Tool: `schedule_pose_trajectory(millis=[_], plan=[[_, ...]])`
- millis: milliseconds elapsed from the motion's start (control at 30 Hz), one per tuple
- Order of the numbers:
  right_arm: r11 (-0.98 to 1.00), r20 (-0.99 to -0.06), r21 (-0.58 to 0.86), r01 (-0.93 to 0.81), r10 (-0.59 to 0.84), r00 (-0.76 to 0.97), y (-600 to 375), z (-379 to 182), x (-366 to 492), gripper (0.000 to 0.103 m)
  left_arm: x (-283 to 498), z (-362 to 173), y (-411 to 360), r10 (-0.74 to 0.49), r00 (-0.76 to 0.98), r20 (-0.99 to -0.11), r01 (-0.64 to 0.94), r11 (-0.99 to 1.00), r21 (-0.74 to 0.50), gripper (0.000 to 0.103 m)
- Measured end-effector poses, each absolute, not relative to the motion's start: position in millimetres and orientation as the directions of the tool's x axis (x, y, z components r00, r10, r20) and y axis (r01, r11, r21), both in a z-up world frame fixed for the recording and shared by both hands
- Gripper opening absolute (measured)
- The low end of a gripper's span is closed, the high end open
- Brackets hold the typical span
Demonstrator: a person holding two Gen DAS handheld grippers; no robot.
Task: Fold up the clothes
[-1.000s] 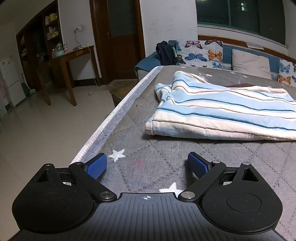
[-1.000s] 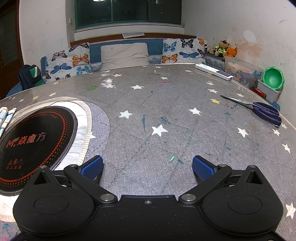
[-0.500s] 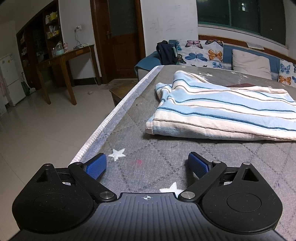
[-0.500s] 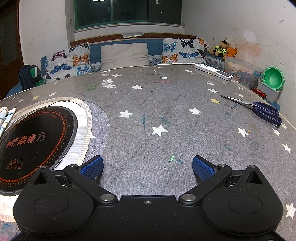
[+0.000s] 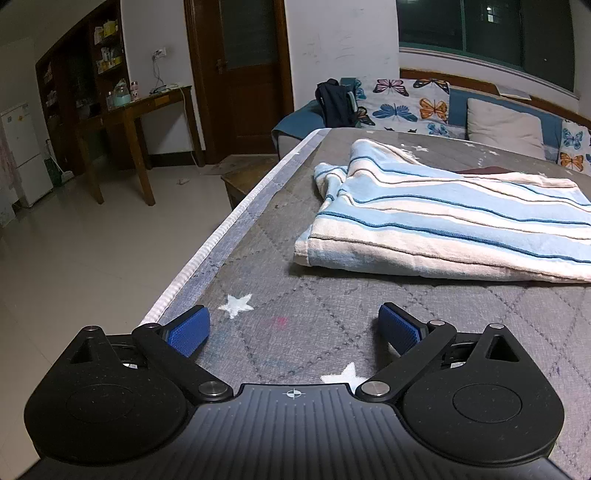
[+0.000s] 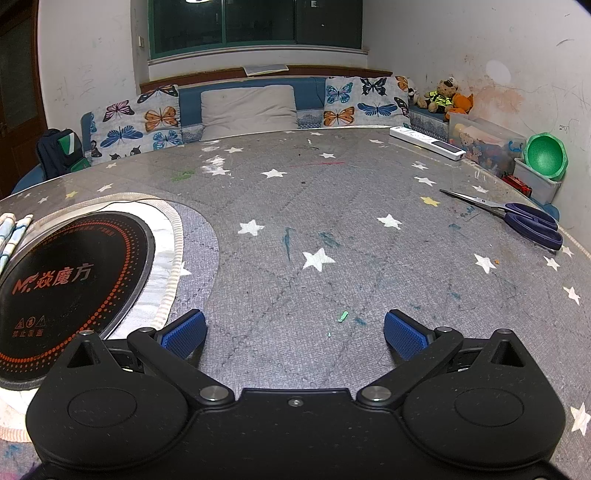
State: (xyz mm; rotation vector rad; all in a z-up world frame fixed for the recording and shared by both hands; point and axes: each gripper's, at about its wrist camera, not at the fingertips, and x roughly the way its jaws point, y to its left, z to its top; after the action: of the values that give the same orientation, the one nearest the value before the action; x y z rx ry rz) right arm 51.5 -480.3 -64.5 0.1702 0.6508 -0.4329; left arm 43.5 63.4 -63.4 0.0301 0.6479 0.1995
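Scissors (image 6: 517, 216), remote (image 6: 428, 142), maybe induction plate (image 6: 66, 288) nr garment (image 5: 443, 218).

Ahead of the left fingers and off to their left, a pale tiled floor (image 5: 92, 240) runs to a dark wooden door (image 5: 240, 74) set in a white wall, with a wooden side table (image 5: 136, 110) and a white fridge (image 5: 22, 147) further left beside tall shelves (image 5: 85, 55). Straight ahead of the right fingers, past the far edge of the grey star-patterned worktop (image 6: 332, 206), a blue bench (image 6: 310, 92) carries butterfly-print cushions (image 6: 147, 122) and a plain beige cushion (image 6: 249, 107) under a dark window (image 6: 255, 22). To the right of those fingers stands a scuffed white wall (image 6: 517, 55).
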Motion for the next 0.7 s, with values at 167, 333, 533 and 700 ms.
schedule_pose_trajectory(millis=[167, 333, 533, 700], plan=[[0.898, -0.618, 0.019, 0.441, -0.336, 0.711, -480.4, -66.4, 51.7, 0.103, 43.1, -64.4, 61.1, 0.193, 0.778, -0.598, -0.177, 0.98, 0.087, 0.1], [0.898, -0.618, 0.019, 0.441, -0.336, 0.711, -480.5, -68.3, 51.8, 0.103, 42.8, -64.8, 66.2, 0.192, 0.778, -0.599, -0.177, 0.981, 0.085, 0.1], [0.898, -0.618, 0.019, 0.44, -0.336, 0.711, -480.3, -65.8, 51.5, 0.103, 43.1, -65.0, 66.9, 0.192, 0.777, -0.599, -0.177, 0.981, 0.085, 0.1], [0.898, -0.618, 0.019, 0.44, -0.336, 0.711, -480.0, -63.9, 51.3, 0.103, 43.5, -65.0, 67.9, 0.192, 0.777, -0.599, -0.177, 0.98, 0.085, 0.1]])
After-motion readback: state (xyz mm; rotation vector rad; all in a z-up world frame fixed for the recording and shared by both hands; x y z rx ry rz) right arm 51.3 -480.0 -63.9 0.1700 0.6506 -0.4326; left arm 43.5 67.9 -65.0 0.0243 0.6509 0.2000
